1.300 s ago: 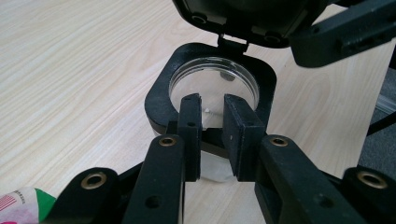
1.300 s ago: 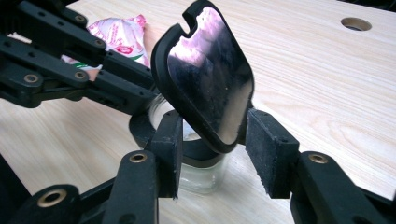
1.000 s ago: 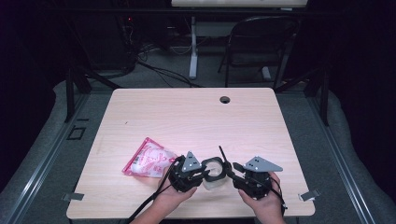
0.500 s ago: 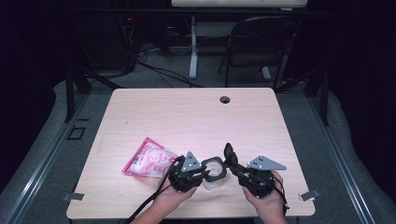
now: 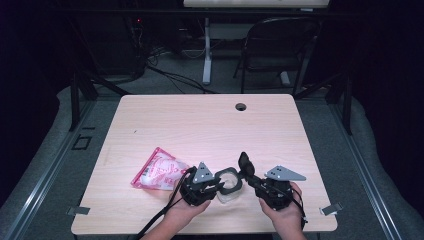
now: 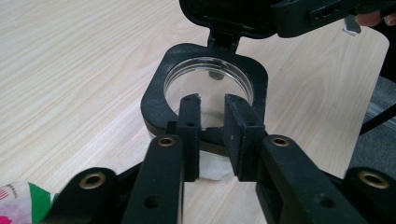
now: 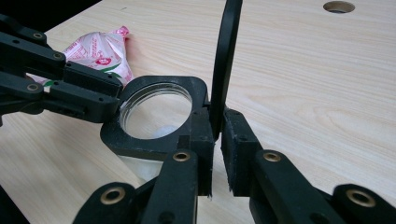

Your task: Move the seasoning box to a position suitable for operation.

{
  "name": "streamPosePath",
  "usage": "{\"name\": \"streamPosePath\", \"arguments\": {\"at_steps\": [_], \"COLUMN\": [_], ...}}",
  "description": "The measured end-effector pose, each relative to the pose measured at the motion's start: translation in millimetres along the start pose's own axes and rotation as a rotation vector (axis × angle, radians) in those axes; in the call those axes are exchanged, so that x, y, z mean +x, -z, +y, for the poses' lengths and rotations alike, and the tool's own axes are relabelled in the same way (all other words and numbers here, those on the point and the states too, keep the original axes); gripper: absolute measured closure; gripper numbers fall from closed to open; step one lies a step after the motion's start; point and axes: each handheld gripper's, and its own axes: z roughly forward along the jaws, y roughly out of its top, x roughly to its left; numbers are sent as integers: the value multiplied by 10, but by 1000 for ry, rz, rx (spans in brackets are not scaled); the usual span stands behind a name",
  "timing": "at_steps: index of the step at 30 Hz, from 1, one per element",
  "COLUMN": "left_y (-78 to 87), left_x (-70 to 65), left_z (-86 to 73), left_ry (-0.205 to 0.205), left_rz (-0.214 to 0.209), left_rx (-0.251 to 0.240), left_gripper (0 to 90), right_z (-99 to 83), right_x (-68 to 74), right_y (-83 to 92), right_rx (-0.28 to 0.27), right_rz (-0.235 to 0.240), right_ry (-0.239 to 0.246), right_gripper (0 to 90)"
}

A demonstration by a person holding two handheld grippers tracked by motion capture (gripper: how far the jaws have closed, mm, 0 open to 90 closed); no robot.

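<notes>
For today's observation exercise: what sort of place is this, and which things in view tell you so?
Probably a lab or workshop set up for recording. A bare wooden table stands in a dark room, cables trail across the floor behind it, and a folding chair sits beyond.

blk lid (image 5: 245, 164), clear jar (image 5: 227, 192), pink-white bag (image 5: 159, 175)

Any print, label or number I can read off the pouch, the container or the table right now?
Pink and white plastic pouch: red print and a round red mark on its face, too blurred to read in any view.
Clear container with black square flip lid: no text visible.
Light wooden table: no text visible.
</notes>
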Motion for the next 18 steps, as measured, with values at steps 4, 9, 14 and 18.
{"name": "streamPosePath", "arguments": {"at_steps": [4, 9, 14, 18], "left_y": [56, 197, 369, 498], "left_x": [31, 126, 288, 399], "left_z": [-3, -28, -109, -197], "left_ry": [1, 13, 59, 82], "left_rz": [22, 49, 90, 114], "left_rx": [-17, -43, -82, -98], "left_gripper": [705, 651, 602, 582], "right_z": [9, 8, 14, 31], "right_x": [-4, -14, -33, -69], "right_y": [-20, -32, -45, -83], "right_rx": [-4, -12, -14, -29], "right_rz": [-2, -2, -3, 0], "right_ry": [-4, -11, -10, -22], "right_gripper": [838, 840, 844, 849]}}
